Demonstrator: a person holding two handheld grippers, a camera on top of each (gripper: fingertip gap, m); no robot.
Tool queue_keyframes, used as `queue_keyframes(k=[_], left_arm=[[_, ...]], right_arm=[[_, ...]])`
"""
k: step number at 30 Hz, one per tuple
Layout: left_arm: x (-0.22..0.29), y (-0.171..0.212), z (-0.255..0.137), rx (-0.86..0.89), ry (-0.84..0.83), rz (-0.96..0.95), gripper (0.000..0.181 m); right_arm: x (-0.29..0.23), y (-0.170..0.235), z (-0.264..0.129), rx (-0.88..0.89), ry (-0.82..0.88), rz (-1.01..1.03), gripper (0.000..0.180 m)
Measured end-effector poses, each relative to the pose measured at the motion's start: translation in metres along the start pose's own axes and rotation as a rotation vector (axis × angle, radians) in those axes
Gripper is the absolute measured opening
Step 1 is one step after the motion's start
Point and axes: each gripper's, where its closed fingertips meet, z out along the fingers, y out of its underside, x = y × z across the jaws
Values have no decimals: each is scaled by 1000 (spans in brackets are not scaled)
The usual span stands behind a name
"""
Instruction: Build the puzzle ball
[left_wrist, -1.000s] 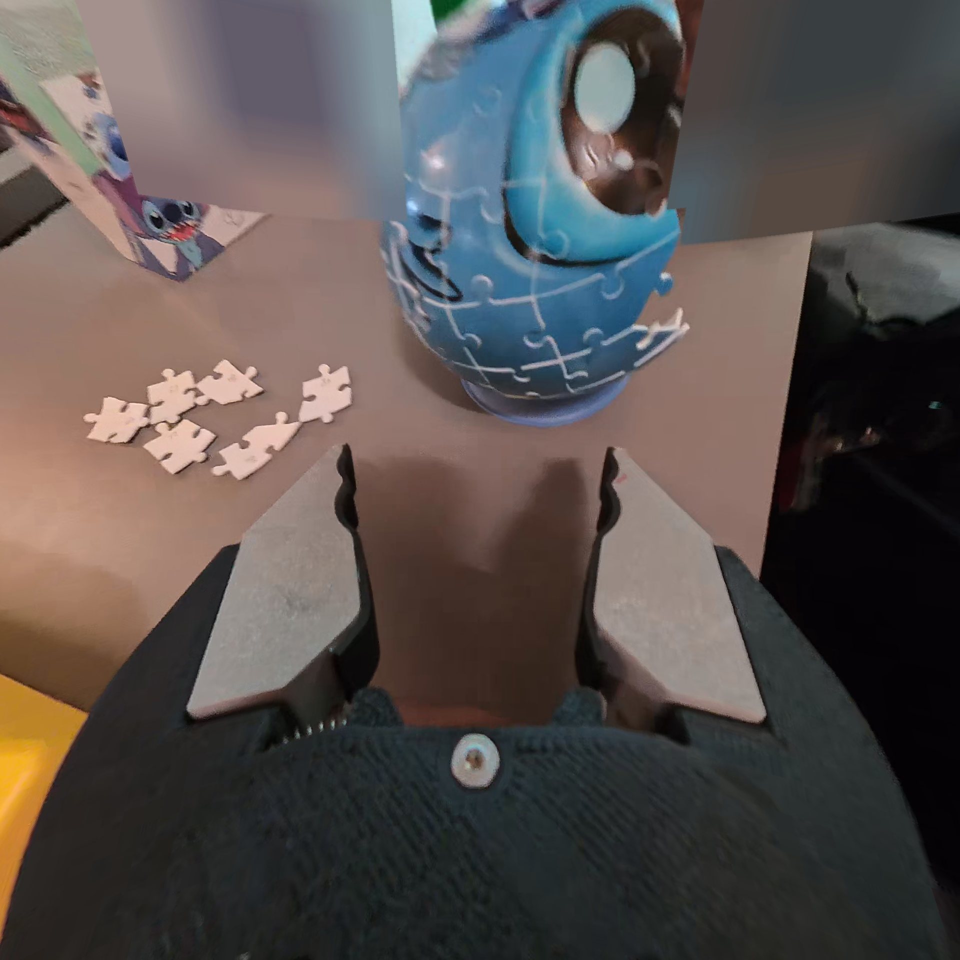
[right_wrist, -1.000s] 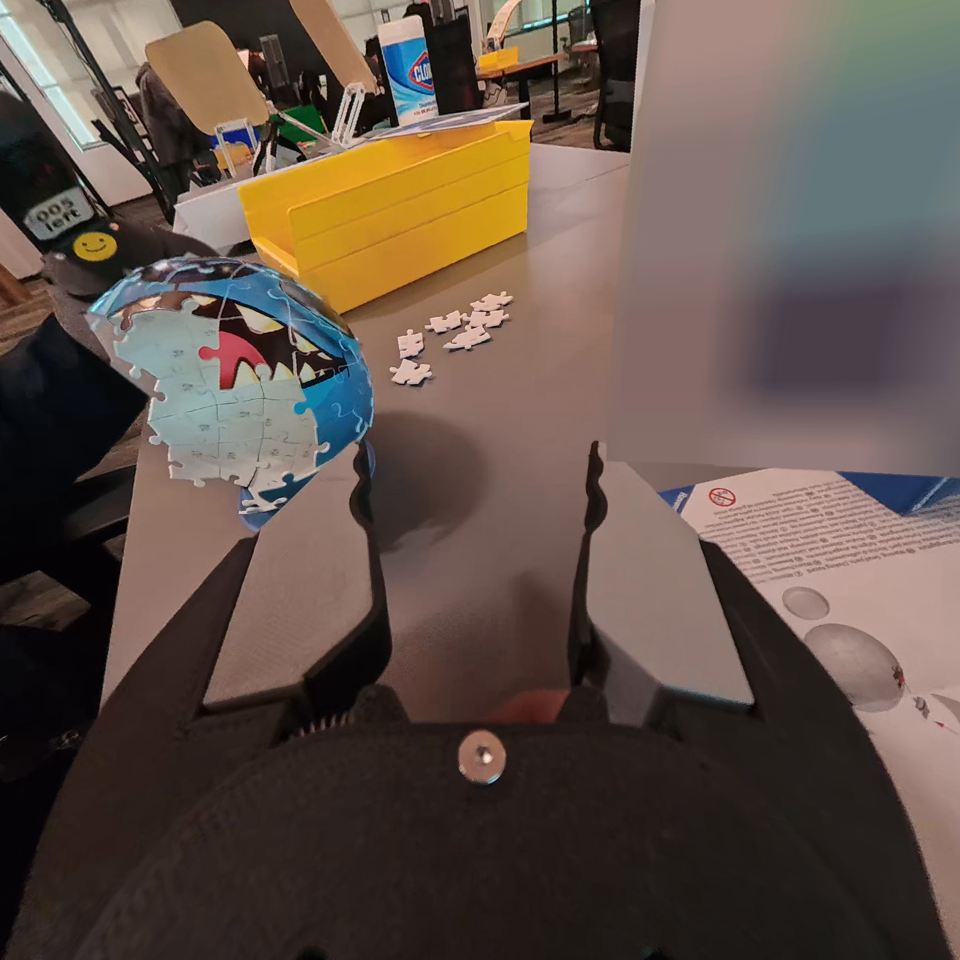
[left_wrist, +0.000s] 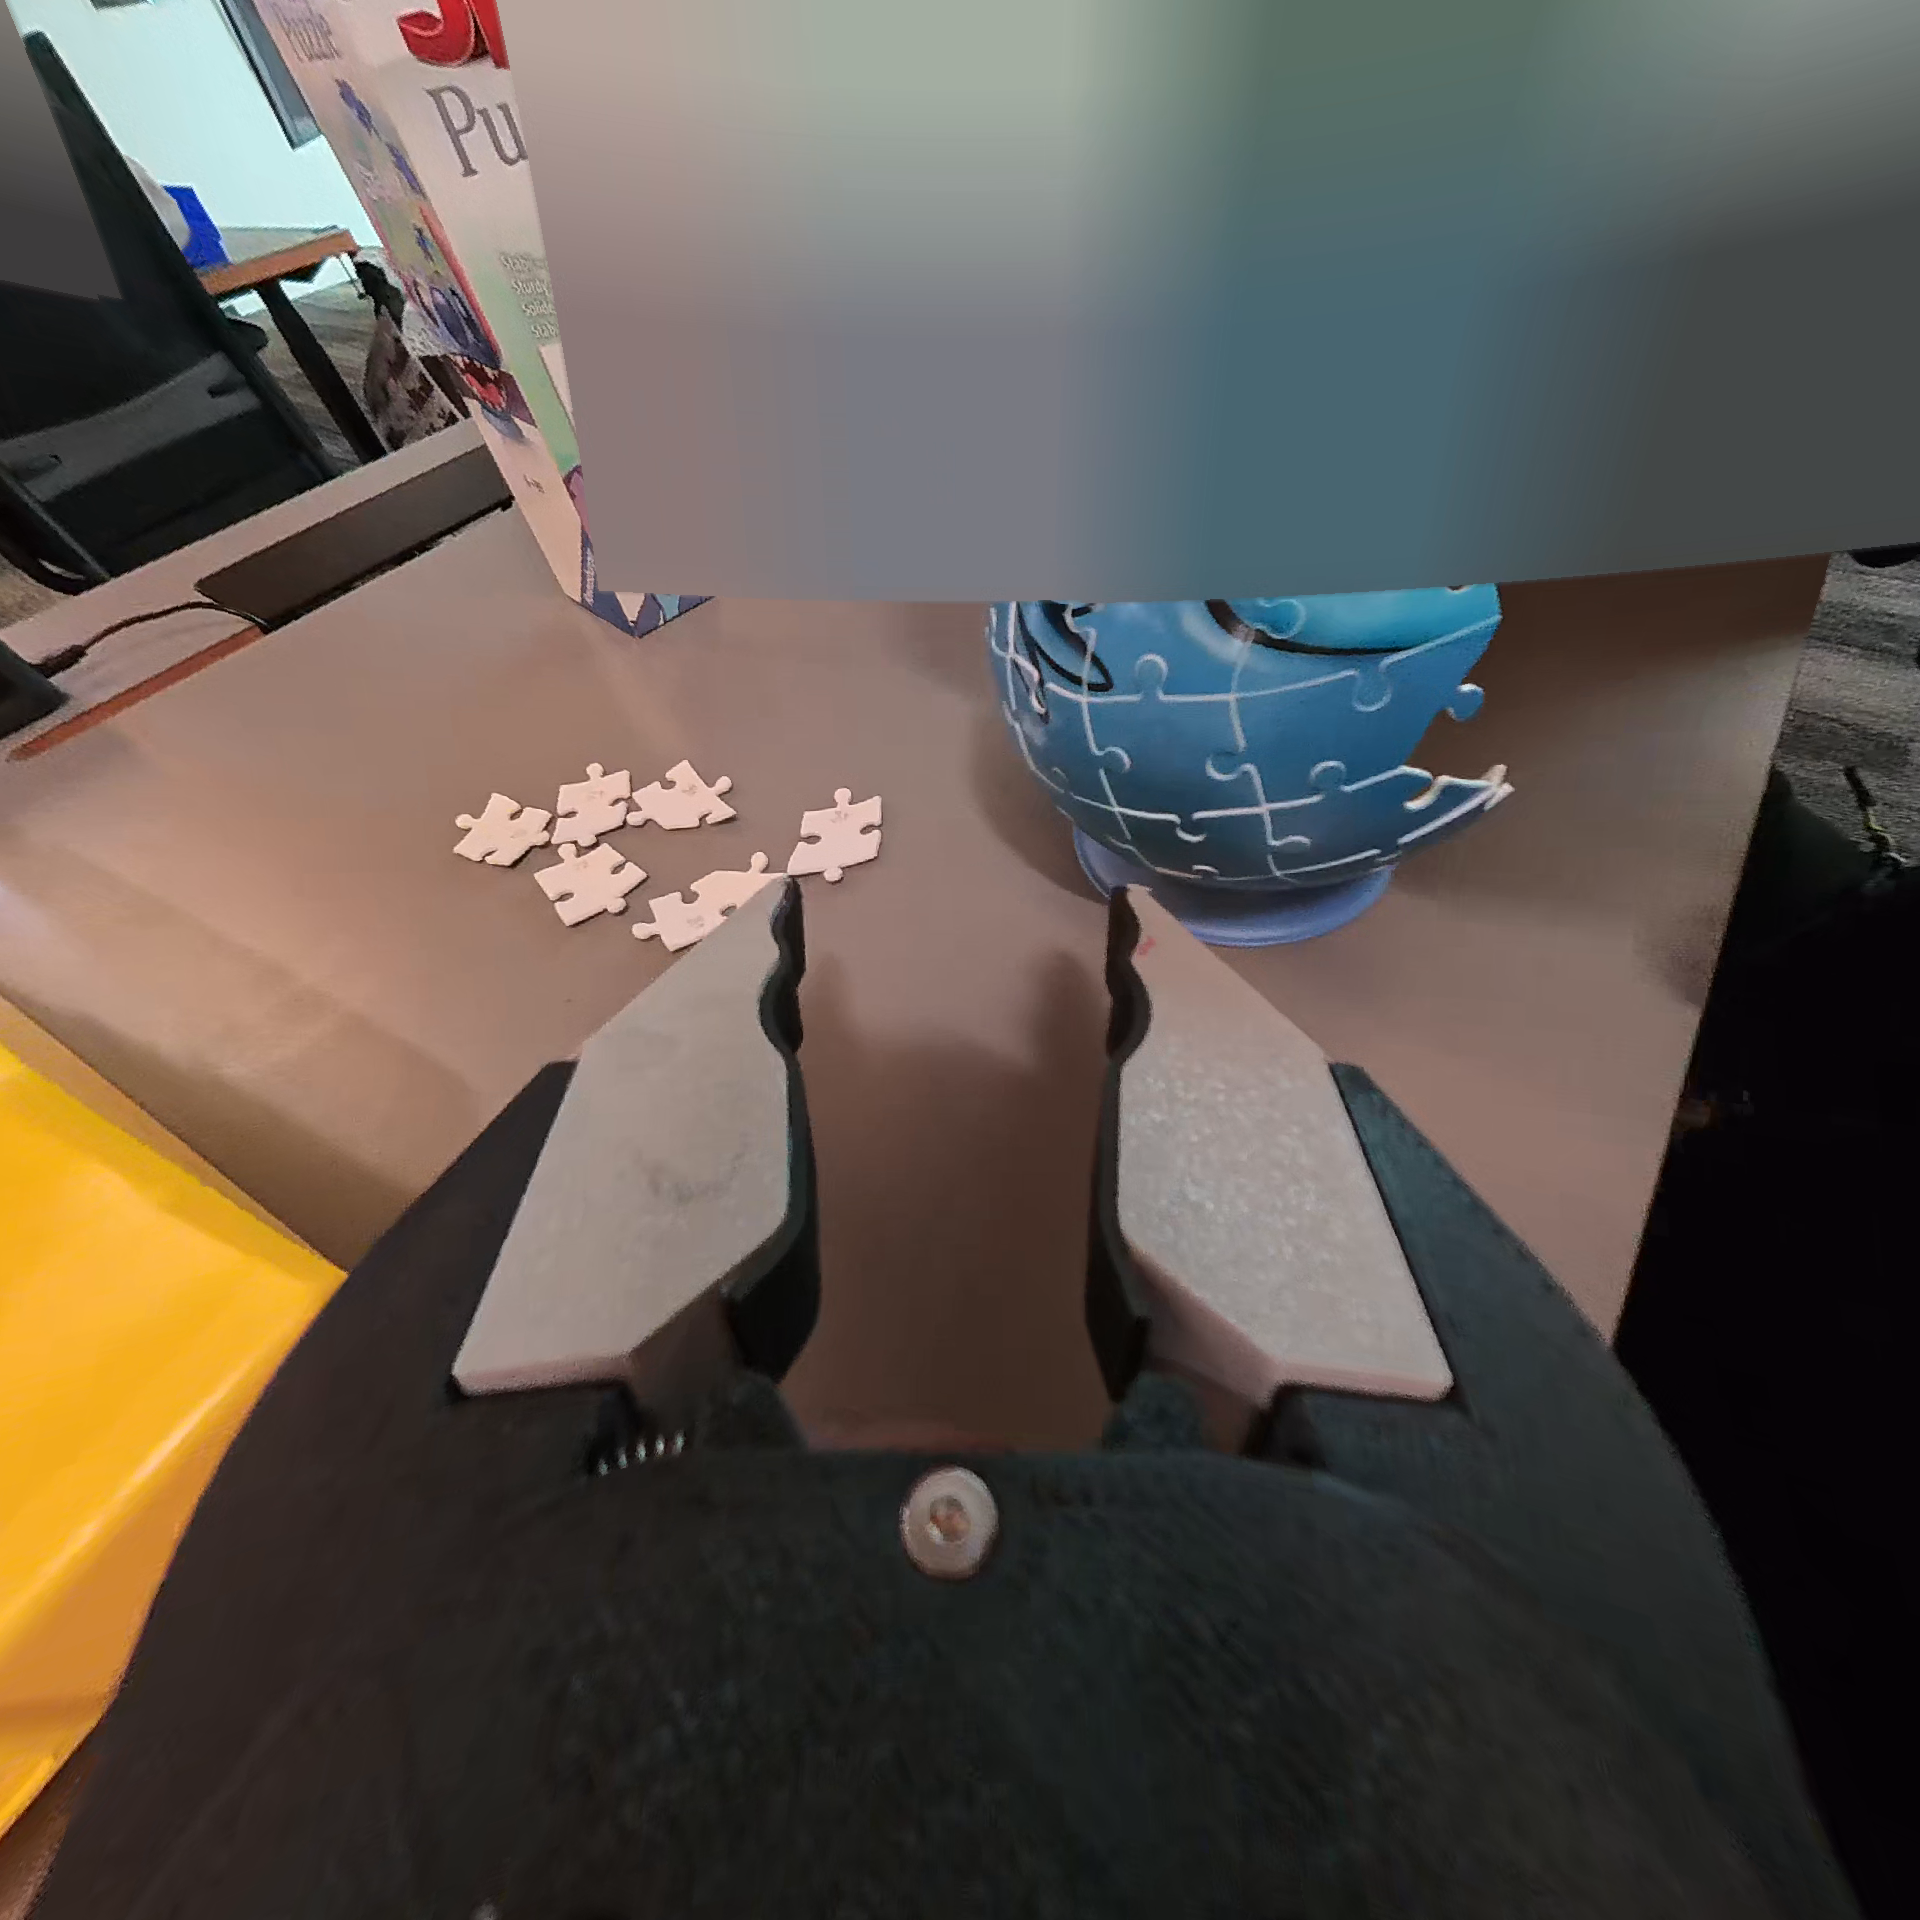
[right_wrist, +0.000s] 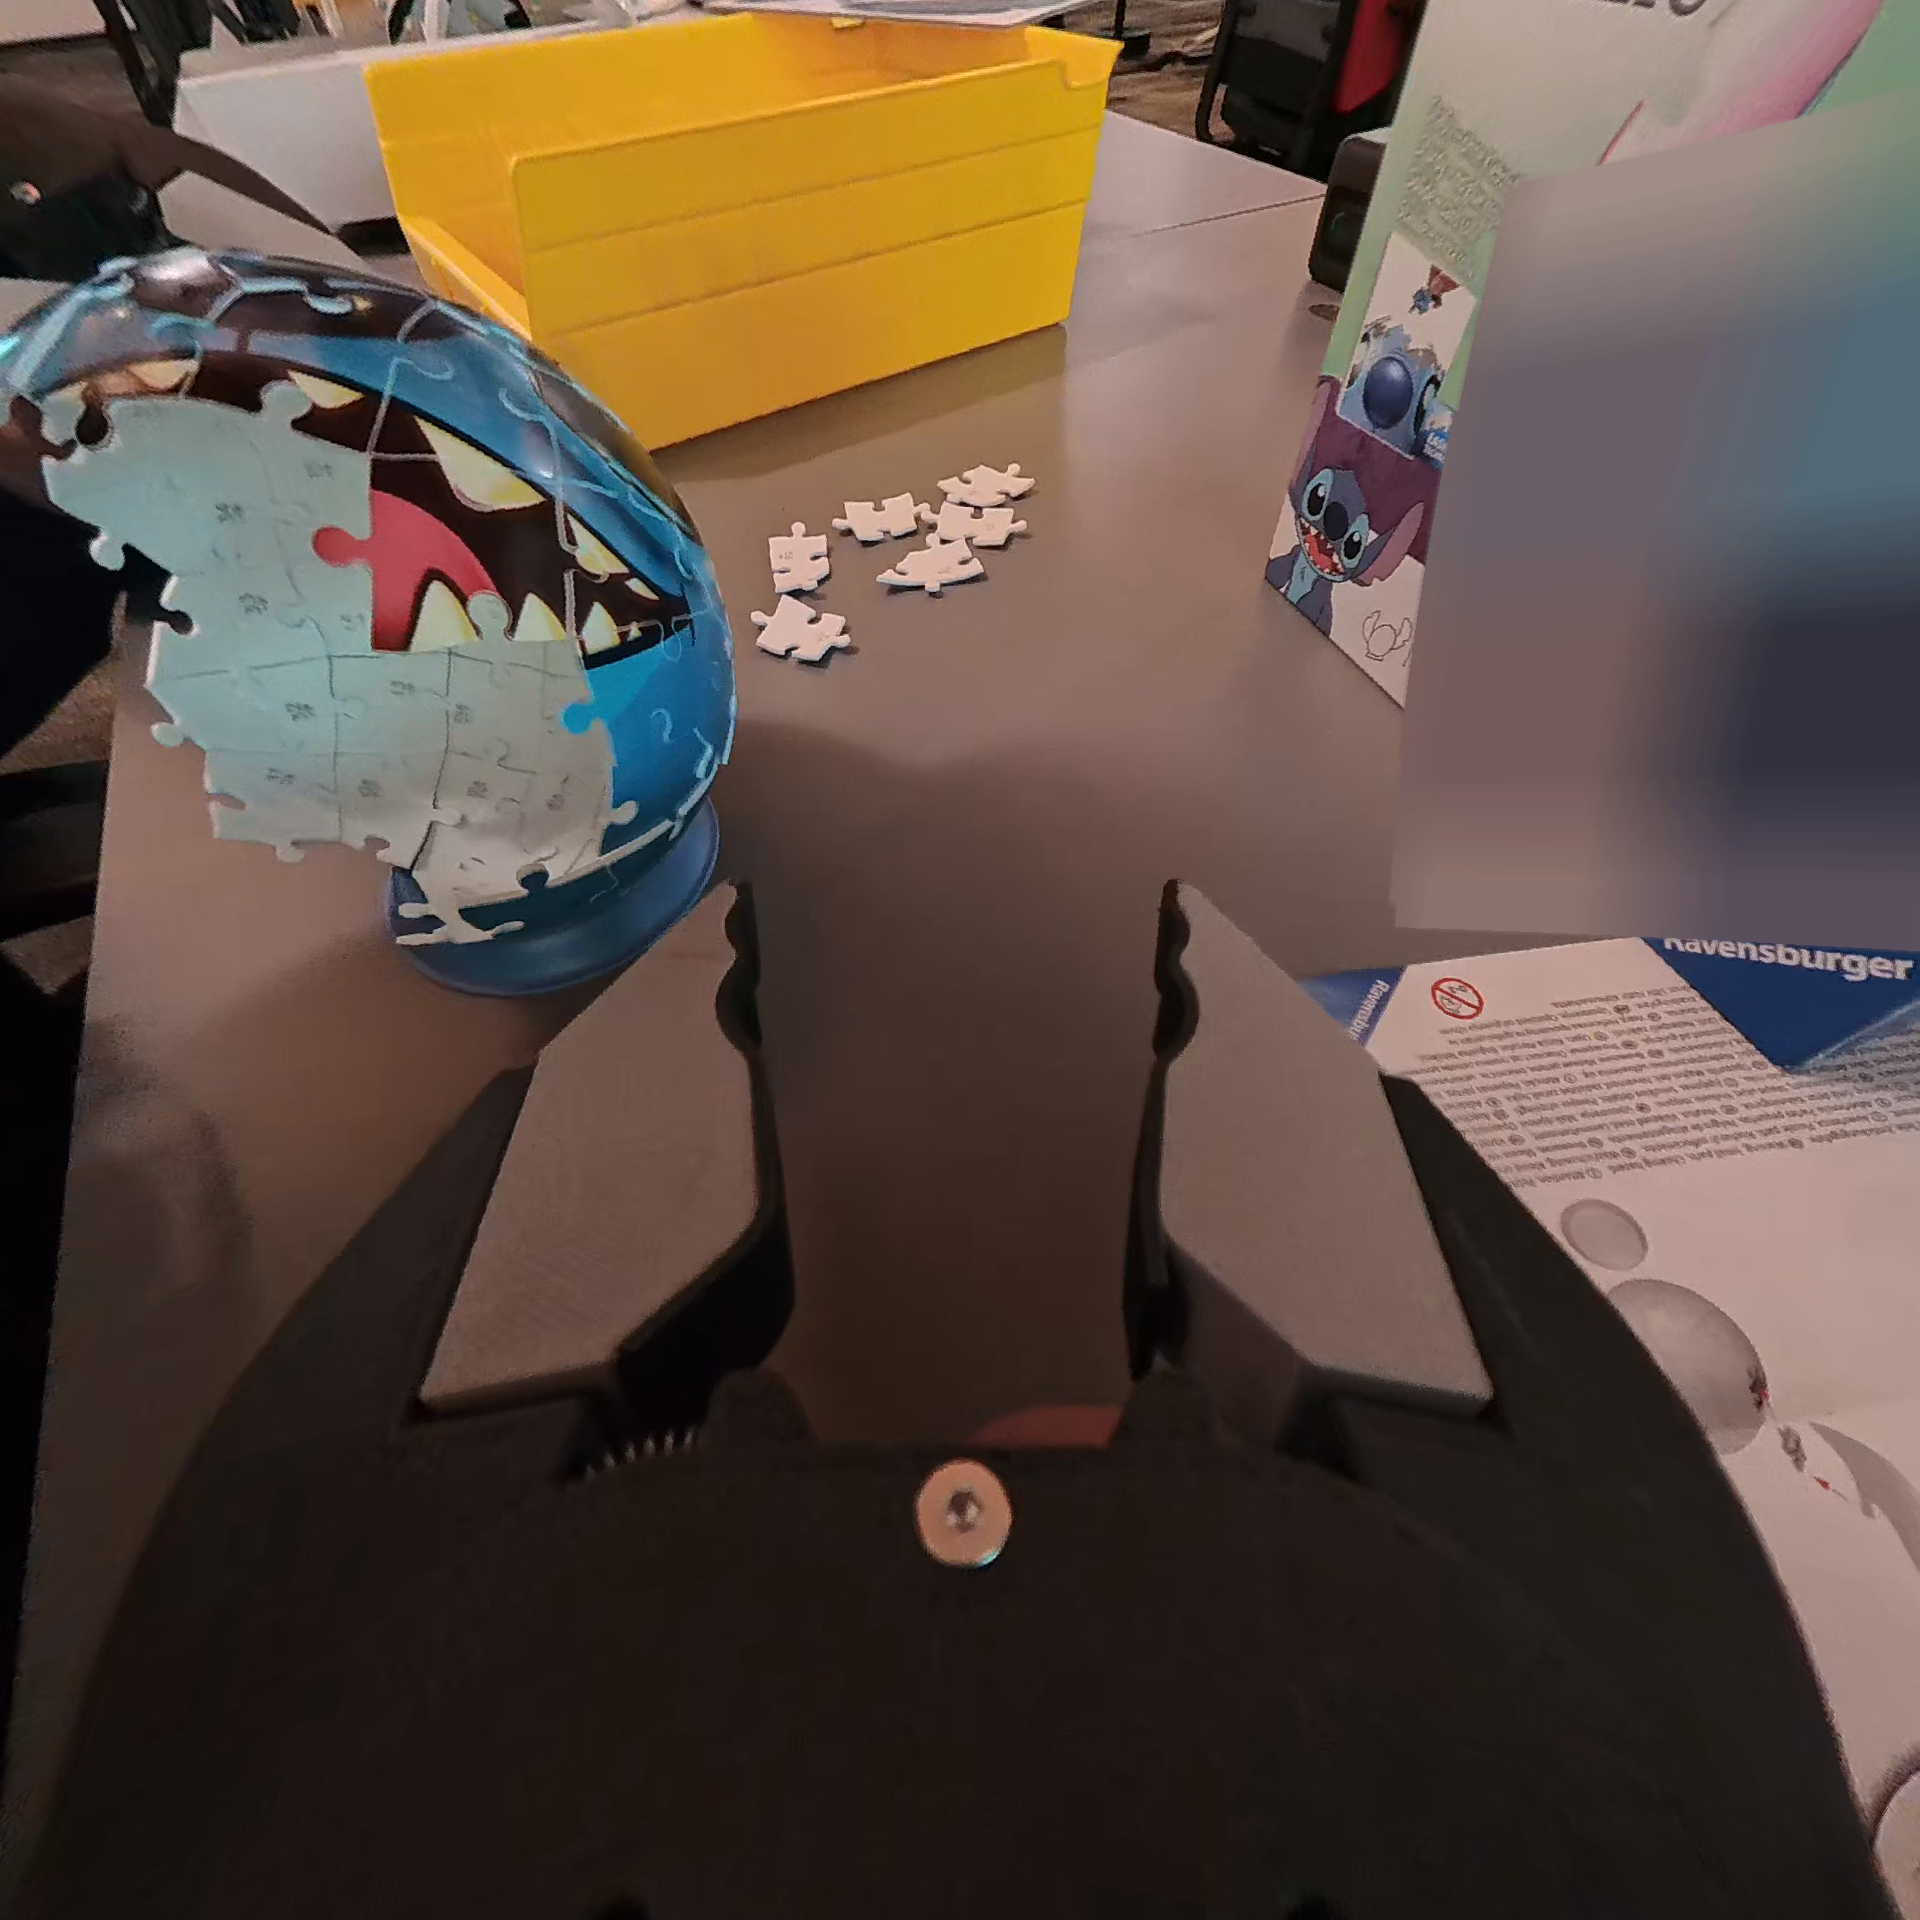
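From the left wrist view, the left gripper (left_wrist: 954, 902) hangs open and empty over the grey surface (left_wrist: 312, 935), its fingers a little closer together than a second ago. The view has swung left since then: the puzzle ball (left_wrist: 1247, 769) now sits to the right of the gripper's tips instead of straight ahead, and the loose white pieces (left_wrist: 665, 847) lie just beyond the left fingertip (left_wrist: 774, 914), which overlaps the nearest one. The ball stands on its blue ring base (left_wrist: 1236, 914); its lower blue shell is pieced together, with a ragged unfinished edge jutting out at the right, and its top is hidden. A puzzle box (left_wrist: 488, 343) stands behind the pieces, and a yellow bin (left_wrist: 114, 1351) shows at lower left.

Over in the right wrist view, the right gripper (right_wrist: 954, 894) is open too, holding nothing, and has come nearer the ball (right_wrist: 436, 582), which looms larger at left. On this side the ball shows a toothy mouth with a red tongue, and a gap in the shell exposes the pale backs of pieces inside. The pieces (right_wrist: 894, 551) lie between the ball and the box (right_wrist: 1371, 436), with the bin (right_wrist: 769, 208) behind them and a printed sheet (right_wrist: 1662, 1122) at right.
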Motion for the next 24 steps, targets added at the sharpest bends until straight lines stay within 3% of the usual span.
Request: queue_keyframes(k=[24], left_arm=[[-2,-7,-7,65,-9,-4,44]], right_arm=[[0,2,5,-26,-24,6,66]])
